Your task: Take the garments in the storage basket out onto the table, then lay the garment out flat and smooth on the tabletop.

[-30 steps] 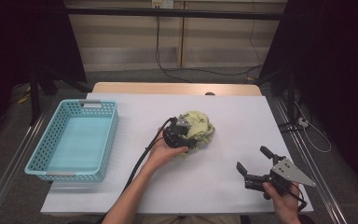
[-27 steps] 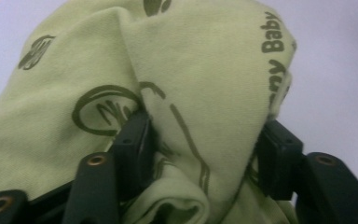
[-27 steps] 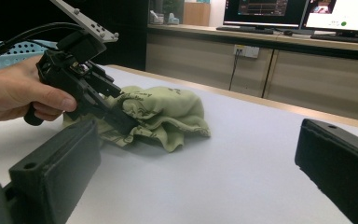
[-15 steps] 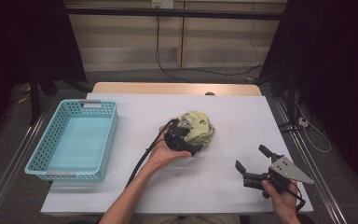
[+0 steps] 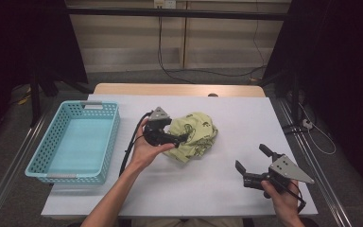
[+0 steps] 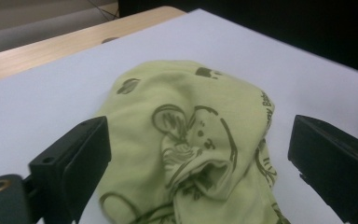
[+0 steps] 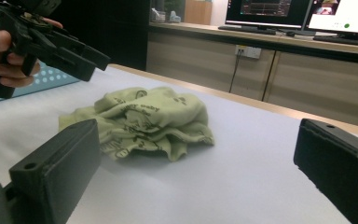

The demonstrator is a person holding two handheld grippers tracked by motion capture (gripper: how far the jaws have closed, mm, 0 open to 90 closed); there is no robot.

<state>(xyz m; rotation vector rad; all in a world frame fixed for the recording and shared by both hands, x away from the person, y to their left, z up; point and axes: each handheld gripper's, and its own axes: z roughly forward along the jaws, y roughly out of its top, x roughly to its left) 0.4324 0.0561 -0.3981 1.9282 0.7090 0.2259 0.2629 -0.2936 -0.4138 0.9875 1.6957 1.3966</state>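
My left tongs (image 5: 182, 138) hang just above the near-left edge of the green cloth (image 5: 194, 137), jaws wide apart and off the fabric. They have just been opening, with nothing clamped between them. In the left gripper view the cloth (image 6: 186, 140) lies crumpled below the spread jaws, its dark print facing up. The cloth sits near the middle of the white tabletop (image 5: 246, 123). My right tongs (image 5: 254, 163) are held low near the tabletop's near right corner, well apart from the cloth, jaws spread and empty. The blue basket (image 5: 42, 156) stands along the tabletop's left edge, with nothing in it that I can see.
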